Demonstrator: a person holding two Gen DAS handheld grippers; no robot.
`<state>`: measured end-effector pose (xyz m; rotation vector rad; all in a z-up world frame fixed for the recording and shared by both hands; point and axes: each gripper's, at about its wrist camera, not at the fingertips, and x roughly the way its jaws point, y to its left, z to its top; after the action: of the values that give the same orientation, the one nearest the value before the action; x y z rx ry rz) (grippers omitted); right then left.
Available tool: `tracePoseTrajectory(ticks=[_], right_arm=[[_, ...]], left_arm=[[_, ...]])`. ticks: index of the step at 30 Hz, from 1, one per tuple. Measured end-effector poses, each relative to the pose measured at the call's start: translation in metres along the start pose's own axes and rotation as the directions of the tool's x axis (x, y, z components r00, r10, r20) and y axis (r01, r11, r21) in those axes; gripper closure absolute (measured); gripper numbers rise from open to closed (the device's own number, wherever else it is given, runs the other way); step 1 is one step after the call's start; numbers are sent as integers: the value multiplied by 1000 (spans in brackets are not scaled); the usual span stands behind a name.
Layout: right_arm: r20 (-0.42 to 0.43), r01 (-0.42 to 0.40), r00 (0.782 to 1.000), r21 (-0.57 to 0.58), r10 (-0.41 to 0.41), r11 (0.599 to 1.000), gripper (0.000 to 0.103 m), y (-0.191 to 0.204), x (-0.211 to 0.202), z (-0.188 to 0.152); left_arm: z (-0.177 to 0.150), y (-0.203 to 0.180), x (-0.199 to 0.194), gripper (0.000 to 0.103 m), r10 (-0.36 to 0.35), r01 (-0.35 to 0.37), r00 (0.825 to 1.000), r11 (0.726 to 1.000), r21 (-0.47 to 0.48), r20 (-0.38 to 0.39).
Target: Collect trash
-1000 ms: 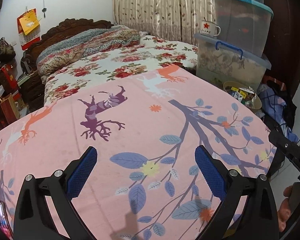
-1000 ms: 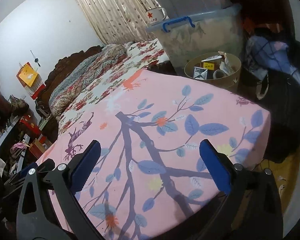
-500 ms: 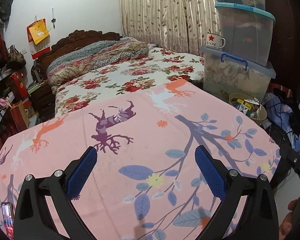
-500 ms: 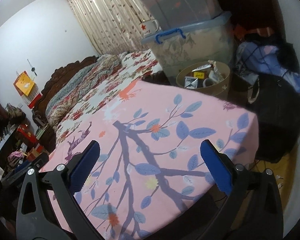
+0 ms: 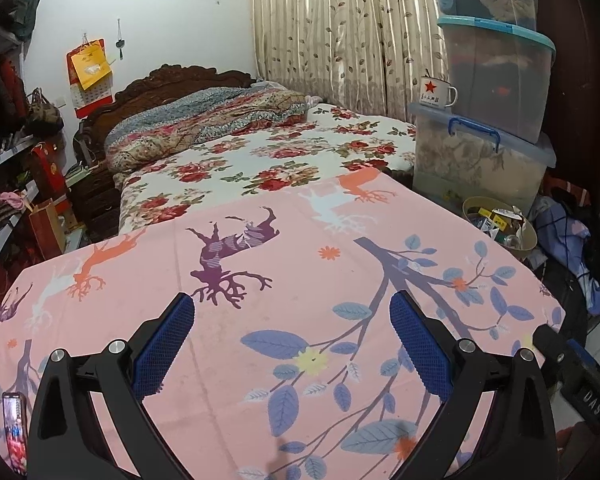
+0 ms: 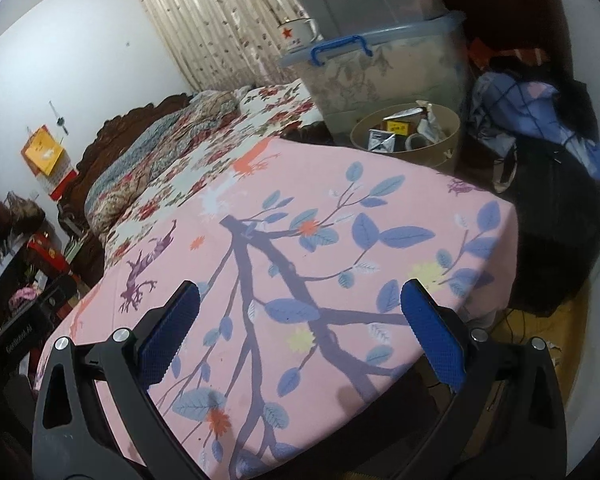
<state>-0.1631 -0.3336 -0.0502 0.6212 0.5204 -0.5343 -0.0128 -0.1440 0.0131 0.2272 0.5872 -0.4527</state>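
Trash round, bedroom: both grippers empty over a bare cloth.

Left gripper (image 5: 292, 344) and right gripper (image 6: 300, 336): jaws spread wide, nothing between the blue pads (image 5: 420, 352); both hang above the pink cloth (image 5: 308, 280), which shows no litter on its visible surface. Trash (image 6: 400, 130): cartons, wrappers and a tape-like roll lie inside the round tan bin (image 6: 444, 148), standing on the floor just past the cloth's far right corner, beside the lowest storage box (image 6: 380, 76). Clothes heap (image 6: 540, 120): right of the bin. Judgement: collection looks nearly or fully done here, or the hunt for loose pieces is on. To do the step well, sweep both cameras slowly along the cloth edges and the floor by the heap, keep the jaws wide until a piece is centred between the pads, then pinch lightly and carry it over the bin rim before letting go.
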Motion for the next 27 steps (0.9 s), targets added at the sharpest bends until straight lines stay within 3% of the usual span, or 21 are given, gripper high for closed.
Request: tracePoseTrajectory(ticks=[9,27], right_arm=[[-23,-3,1000,-21,3,1000,4,8,5,-4],[-30,-8,1000,-43,7,999,4,16,3,-8]], left_arm=[[-1,15,7,9,15,-17,999,998,-54,-31],[-3,10,5,9,19,-19,1000,1000,-24,-19]])
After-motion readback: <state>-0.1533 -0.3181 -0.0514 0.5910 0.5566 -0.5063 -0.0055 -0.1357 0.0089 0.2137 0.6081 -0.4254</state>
